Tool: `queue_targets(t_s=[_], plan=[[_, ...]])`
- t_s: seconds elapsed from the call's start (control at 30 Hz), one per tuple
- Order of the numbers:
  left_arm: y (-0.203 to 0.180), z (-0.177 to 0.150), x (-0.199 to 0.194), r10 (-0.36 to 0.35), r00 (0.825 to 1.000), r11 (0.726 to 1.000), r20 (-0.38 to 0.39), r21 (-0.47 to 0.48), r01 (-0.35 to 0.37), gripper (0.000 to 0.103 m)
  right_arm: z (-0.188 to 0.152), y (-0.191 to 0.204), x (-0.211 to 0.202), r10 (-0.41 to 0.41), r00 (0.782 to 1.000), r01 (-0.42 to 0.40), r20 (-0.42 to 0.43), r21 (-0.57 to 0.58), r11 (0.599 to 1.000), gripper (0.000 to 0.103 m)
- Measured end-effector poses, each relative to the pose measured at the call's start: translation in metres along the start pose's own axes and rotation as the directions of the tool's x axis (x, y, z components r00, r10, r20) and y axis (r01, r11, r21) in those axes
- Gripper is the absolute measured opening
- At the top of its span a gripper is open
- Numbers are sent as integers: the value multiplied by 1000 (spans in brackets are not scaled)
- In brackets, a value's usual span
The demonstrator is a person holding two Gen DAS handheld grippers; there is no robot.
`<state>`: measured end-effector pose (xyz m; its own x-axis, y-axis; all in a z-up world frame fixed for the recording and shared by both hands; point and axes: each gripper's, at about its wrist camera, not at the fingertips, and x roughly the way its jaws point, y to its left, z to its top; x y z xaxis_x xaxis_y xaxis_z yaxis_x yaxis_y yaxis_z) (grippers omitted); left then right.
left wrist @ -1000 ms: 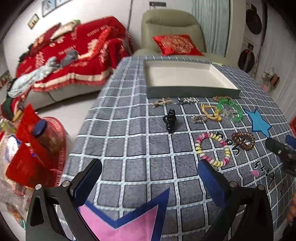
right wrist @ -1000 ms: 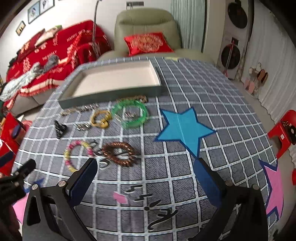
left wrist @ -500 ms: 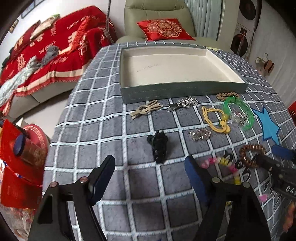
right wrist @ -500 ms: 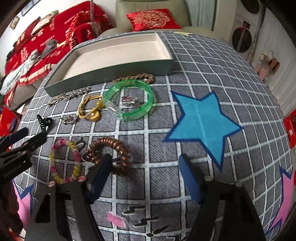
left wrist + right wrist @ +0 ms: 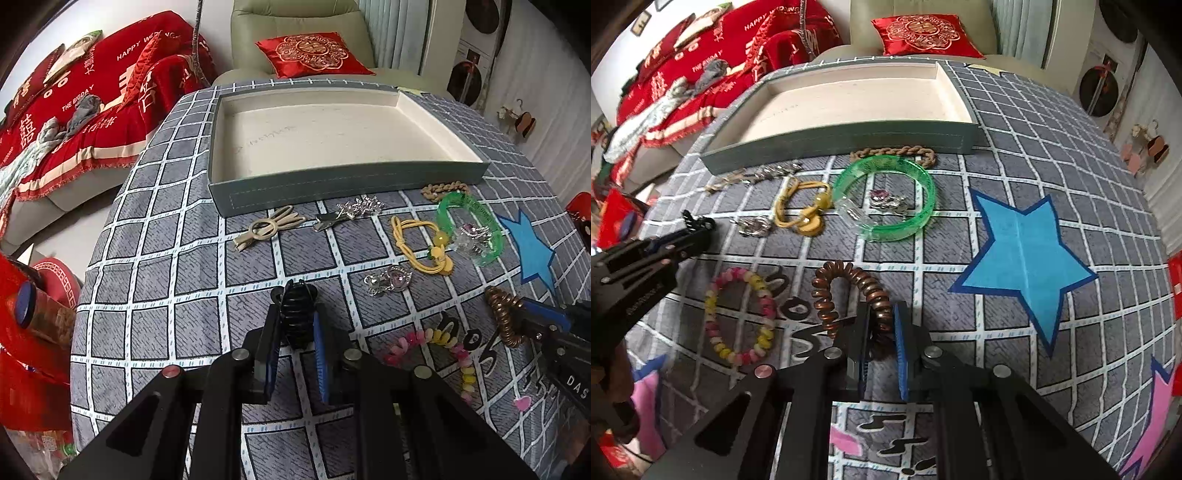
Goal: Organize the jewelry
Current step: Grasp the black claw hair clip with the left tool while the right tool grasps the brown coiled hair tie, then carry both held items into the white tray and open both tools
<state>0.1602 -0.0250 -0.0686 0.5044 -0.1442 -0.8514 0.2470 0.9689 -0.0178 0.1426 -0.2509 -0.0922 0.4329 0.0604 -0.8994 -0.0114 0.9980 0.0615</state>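
The left gripper (image 5: 295, 332) has just been closing and now pinches the black clip (image 5: 297, 317) by its sides. The clip looks hard, light and toothy. The right gripper (image 5: 881, 343) has just been closing too and squeezes the brown coil (image 5: 849, 295), which looks springy and soft. Both lie on the cloth (image 5: 166, 295), near the empty tray (image 5: 332, 184).

Item count: one tray (image 5: 347, 184); two spiral hair ties (image 5: 849, 291); three hair clips (image 5: 297, 317); one green bangle (image 5: 886, 195); one yellow cord (image 5: 421, 243); one braided chain (image 5: 897, 152).
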Motion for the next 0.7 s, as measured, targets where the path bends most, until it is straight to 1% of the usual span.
queue_targets(t_s=[0.1, 0.2, 0.27, 0.3, 0.43, 0.5, 0.57, 0.7], plan=[[3, 6, -13, -25, 999, 1000, 25, 4, 24, 32, 9, -4, -13, 44, 999, -45, 24, 16, 999, 14], [4, 18, -32, -43, 997, 999, 69, 14, 42, 32, 31, -11, -27, 97, 993, -100, 61, 43, 994, 14], [5, 33, -43, -65, 994, 998, 89, 8, 65, 32, 52, -15, -32, 131, 988, -136, 78, 54, 989, 14], [6, 40, -45, -73, 993, 997, 92, 6, 73, 32, 59, -16, -34, 136, 987, -141, 87, 54, 988, 14], [8, 83, -47, -105, 989, 994, 102, -7, 106, 32, 108, -18, -31, 139, 983, -146, 119, 52, 988, 14], [5, 105, -39, -78, 990, 997, 118, 5, 78, 32, 132, -21, -21, 147, 983, -155, 111, 71, 985, 14], [2, 126, -22, -40, 992, 999, 118, 24, 37, 32, 154, -23, -5, 150, 984, -160, 100, 98, 982, 14], [2, 155, 17, 7, 996, 999, 91, 31, -10, 32, 194, -29, 29, 112, 990, -121, 81, 125, 985, 14]])
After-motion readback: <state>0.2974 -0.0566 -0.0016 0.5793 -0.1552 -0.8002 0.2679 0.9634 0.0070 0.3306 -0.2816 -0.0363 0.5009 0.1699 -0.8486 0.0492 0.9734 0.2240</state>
